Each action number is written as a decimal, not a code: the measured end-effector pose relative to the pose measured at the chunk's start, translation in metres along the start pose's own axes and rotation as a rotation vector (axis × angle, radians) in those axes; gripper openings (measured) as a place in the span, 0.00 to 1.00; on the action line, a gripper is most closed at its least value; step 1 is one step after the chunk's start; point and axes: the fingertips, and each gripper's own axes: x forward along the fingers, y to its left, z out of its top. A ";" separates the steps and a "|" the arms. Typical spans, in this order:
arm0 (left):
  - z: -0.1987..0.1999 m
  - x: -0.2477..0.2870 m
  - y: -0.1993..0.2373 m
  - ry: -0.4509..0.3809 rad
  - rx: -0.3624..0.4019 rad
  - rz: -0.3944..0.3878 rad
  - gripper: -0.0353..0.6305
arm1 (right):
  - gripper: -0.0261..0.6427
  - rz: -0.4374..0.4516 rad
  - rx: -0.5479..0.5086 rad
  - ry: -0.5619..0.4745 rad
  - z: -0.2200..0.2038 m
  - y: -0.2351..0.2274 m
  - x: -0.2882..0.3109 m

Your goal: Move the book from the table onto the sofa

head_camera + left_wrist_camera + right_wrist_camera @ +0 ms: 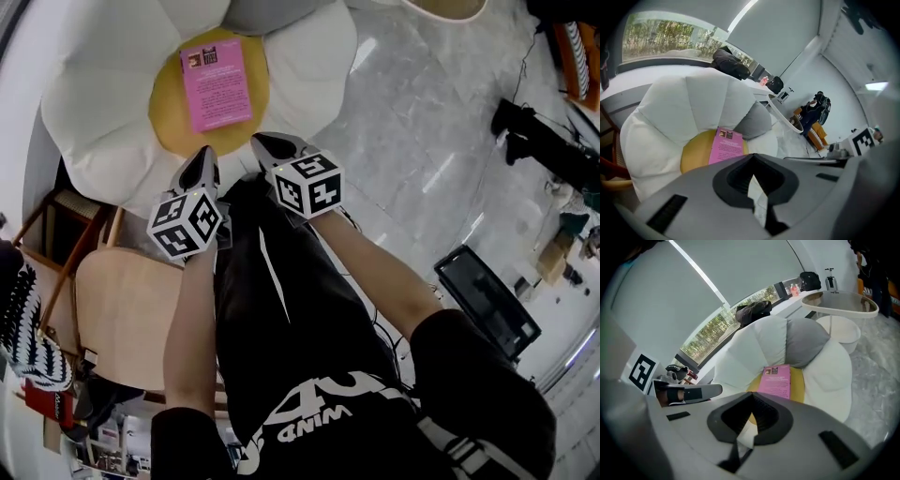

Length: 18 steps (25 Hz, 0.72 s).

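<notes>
Lying flat on the yellow centre pad (167, 117) of the white, flower-shaped sofa (94, 112), the pink book (217, 86) is recorded with its whole cover exposed and no tool in contact with it. A grey cushion (806, 341) is noted just behind the book, propped against the white petals of the backrest. The left gripper (207, 155) and the right gripper (260, 142) are held side by side in front of the person's body, near the front edge of the sofa and apart from the book, both tipped downward toward the seat. In the left gripper view the jaws are seen clenched, the tips drawn together to a point, with nothing caught between them. In the right gripper view the same is observed: jaws pressed together and empty, the book visible beyond the tips. A light wooden chair (122, 309) is logged at the person's left, partly covered by the left arm. Pale marble floor (422, 122) is seen to the right of the sofa. A round white table (839, 305) is noted beyond the sofa in the right gripper view, and a long window (665, 37) with trees outside is seen behind the sofa in the left gripper view.
</notes>
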 end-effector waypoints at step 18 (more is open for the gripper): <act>0.034 -0.163 -0.136 -0.033 0.049 -0.086 0.06 | 0.04 0.091 -0.022 -0.099 0.043 0.105 -0.177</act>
